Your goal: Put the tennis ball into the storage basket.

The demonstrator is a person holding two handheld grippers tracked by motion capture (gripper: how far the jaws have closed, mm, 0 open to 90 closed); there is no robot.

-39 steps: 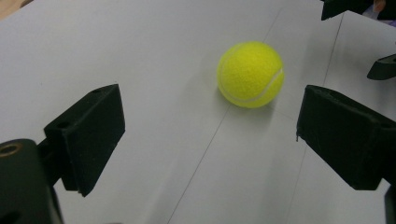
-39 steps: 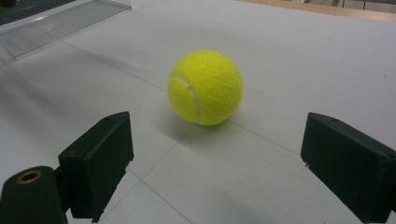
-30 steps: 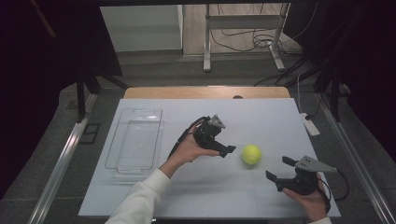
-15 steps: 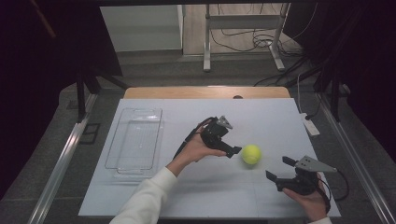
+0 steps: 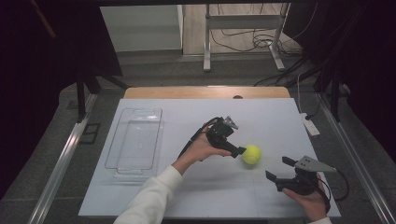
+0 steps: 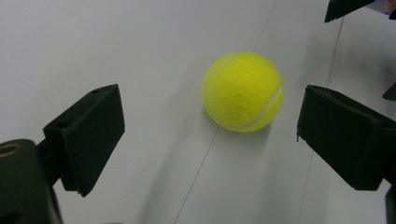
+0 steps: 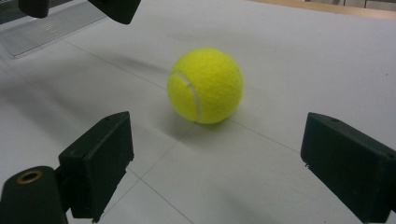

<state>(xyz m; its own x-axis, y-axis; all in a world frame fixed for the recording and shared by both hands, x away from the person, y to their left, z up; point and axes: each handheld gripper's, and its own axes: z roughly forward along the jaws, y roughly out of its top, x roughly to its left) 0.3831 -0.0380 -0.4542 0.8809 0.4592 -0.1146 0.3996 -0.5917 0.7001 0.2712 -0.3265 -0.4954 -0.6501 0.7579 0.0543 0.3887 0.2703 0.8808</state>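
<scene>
Bare tabletop (image 5: 154,196) around ball (image 5: 251,154), left gripper (image 5: 239,151) spread.

we are looking along the right gripper (image 7: 212,168), whose two black jaws are standing wide apart with nothing between them. the tennis ball (image 7: 205,85) is sitting on the white table (image 7: 303,60) ahead of the jaws, apart from both. the left gripper (image 7: 79,7) is poking in at the top left, its dark jaw tips hanging beyond the ball. a clear tray (image 7: 44,28) is lying at the far left edge.
</scene>
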